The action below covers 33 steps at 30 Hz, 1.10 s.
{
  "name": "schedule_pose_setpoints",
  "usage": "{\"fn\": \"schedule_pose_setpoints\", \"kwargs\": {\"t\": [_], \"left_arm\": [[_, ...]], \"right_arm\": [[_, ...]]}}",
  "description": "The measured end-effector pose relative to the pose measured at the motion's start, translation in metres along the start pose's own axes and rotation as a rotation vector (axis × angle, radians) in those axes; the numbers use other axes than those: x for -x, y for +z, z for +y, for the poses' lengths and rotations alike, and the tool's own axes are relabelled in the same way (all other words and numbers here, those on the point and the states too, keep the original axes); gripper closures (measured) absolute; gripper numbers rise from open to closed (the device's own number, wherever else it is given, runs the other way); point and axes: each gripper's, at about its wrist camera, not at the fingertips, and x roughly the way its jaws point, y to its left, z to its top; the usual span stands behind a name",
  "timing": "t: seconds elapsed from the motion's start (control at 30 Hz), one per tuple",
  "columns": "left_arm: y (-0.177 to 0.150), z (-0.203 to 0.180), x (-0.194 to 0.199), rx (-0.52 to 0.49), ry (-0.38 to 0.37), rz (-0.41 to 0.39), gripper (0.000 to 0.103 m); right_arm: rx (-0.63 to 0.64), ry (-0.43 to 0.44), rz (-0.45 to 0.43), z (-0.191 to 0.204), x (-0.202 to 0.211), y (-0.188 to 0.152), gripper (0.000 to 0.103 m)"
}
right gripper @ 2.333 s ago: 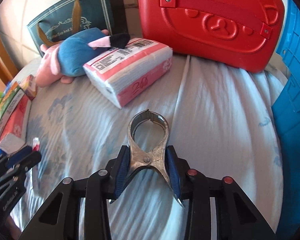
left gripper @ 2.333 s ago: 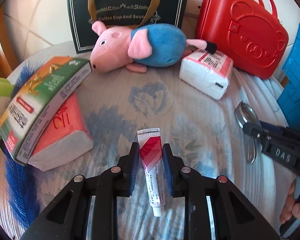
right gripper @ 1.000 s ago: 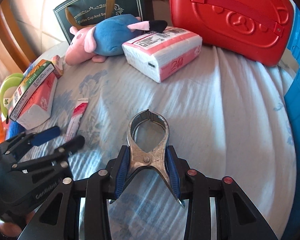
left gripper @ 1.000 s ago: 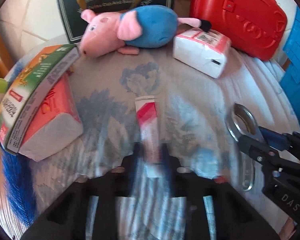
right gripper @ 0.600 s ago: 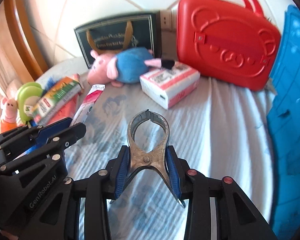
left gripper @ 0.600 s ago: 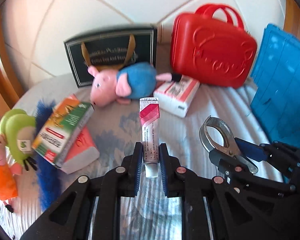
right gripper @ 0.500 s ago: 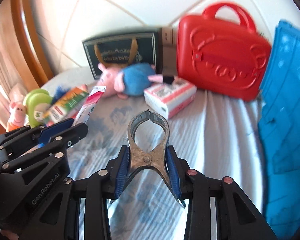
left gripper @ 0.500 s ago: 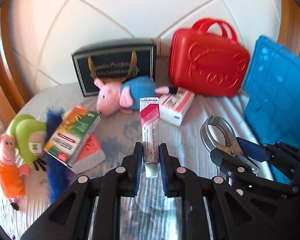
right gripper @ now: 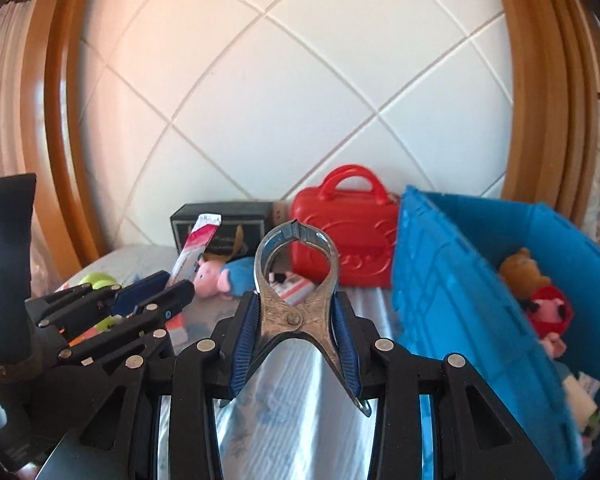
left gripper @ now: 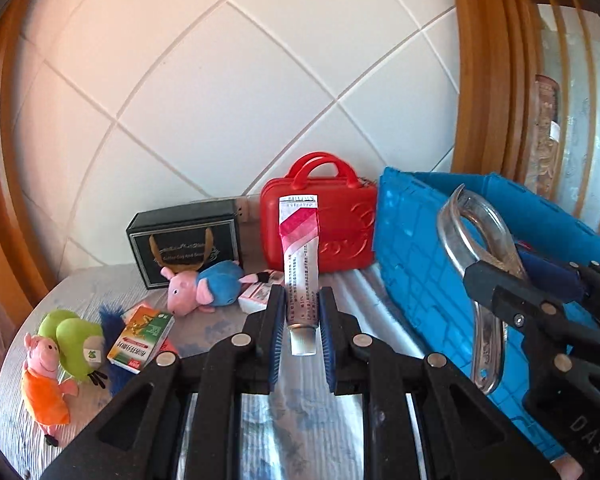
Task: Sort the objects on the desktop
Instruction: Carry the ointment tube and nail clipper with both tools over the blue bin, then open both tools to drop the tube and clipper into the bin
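The left gripper (left gripper: 302, 322) is holding a red-and-white tube (left gripper: 299, 256) upright, fingers clamped on its lower end near the cap. The right gripper (right gripper: 296, 320) is gripping metal pliers (right gripper: 296, 288), fingers pressed against both handles. Both are hanging above the cloth-covered bench (left gripper: 300, 420), just left of the blue crate (right gripper: 480, 280), where plush toys (right gripper: 540, 296) are already lying. The step in hand looks like carrying both items over the crate wall. Doing it well probably means clearing the rim fully, keeping the two grippers apart, and lowering each item inside before easing the fingers.
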Motion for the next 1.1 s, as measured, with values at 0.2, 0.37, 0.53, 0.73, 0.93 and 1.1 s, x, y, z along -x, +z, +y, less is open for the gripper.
{"fn": "schedule_pose_setpoints", "kwargs": {"t": [0.2, 0.37, 0.53, 0.73, 0.93, 1.1], "left_arm": [[0.024, -0.080, 0.021, -0.055, -0.119, -0.043, 0.086], [0.035, -0.162, 0.032, -0.132, -0.224, -0.042, 0.086], [0.039, -0.239, 0.038, -0.199, -0.327, -0.016, 0.086], [0.037, -0.302, 0.038, -0.262, -0.368, -0.009, 0.086], [0.033, -0.322, 0.025, -0.294, -0.368, 0.064, 0.080], [0.026, -0.323, 0.029, -0.302, -0.298, 0.039, 0.035]], "right_arm": [[-0.047, -0.145, -0.077, -0.059, 0.072, 0.010, 0.066], [-0.098, -0.259, -0.115, -0.117, 0.122, 0.008, 0.066], [-0.163, -0.355, -0.112, -0.174, 0.145, -0.002, 0.065], [-0.205, -0.434, -0.085, -0.224, 0.152, -0.014, 0.066], [-0.237, -0.456, -0.065, -0.255, 0.154, -0.027, 0.064], [-0.256, -0.458, -0.065, -0.267, 0.161, -0.038, 0.014]]}}
